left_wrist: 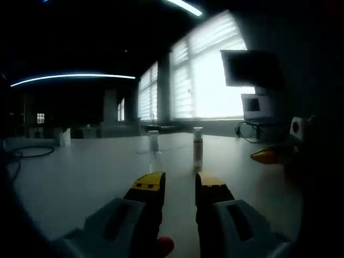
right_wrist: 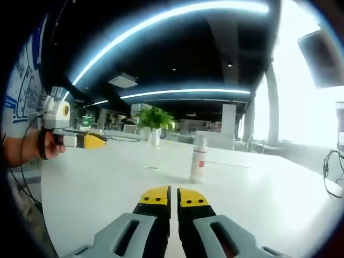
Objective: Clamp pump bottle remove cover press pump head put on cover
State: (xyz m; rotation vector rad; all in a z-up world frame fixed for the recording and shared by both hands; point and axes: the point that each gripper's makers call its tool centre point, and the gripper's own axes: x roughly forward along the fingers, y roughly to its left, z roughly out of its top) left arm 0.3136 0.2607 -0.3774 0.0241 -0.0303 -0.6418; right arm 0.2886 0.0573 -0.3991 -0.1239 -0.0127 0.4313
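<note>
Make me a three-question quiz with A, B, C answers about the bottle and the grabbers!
1. Where is the pump bottle?
A. standing on the table
B. held in a gripper
C. lying on the floor

2. What colour are the gripper tips?
A. red
B. yellow
C. green

3. How are the right gripper jaws?
A. wide open
B. clamped on the bottle
C. almost closed, empty

Answers:
1 A: the bottle stands upright on the white table, ahead of both grippers.
2 B: both grippers' jaws end in yellow tips.
3 C: just a thin slit shows between them, with nothing inside; the left gripper has a wider gap.
</note>
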